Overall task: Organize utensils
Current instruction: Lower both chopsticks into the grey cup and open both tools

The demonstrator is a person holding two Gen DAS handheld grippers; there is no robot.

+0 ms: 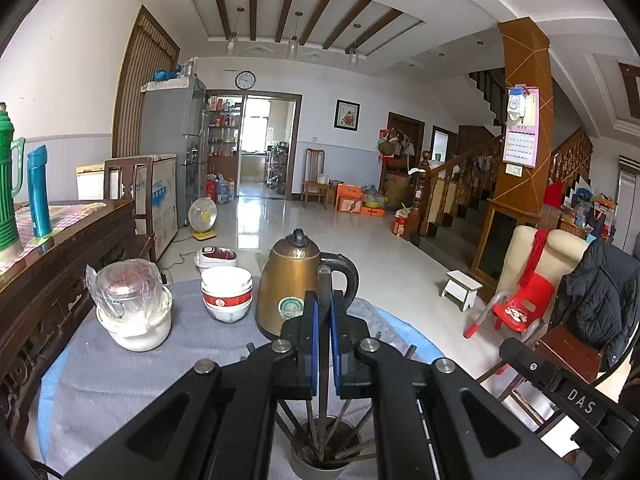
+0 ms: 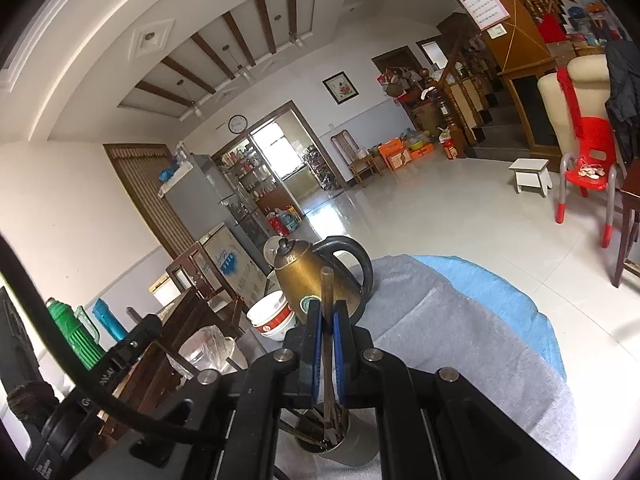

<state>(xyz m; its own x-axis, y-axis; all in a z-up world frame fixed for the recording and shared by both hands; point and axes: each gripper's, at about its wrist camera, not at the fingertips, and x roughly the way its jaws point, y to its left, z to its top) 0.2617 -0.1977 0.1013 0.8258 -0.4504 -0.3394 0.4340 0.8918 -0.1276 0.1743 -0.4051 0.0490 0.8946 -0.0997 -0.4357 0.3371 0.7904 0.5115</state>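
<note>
My left gripper (image 1: 324,304) is shut on a dark chopstick (image 1: 324,280) that stands upright between its blue pads. Its lower end reaches into a metal cup (image 1: 326,464) holding several more chopsticks, directly below the jaws. In the right wrist view my right gripper (image 2: 328,312) is likewise shut on a dark chopstick (image 2: 327,284), whose lower end sits among the others in the same cup (image 2: 332,446). Both grippers hover just over the cup, close together.
On the grey cloth over the round table (image 1: 192,364) stand a brass kettle (image 1: 290,280), stacked bowls (image 1: 227,294) and a bagged glass jar on a white pot (image 1: 132,312). A dark wooden sideboard (image 1: 60,264) carries green and blue flasks. A red chair (image 1: 520,304) stands to the right.
</note>
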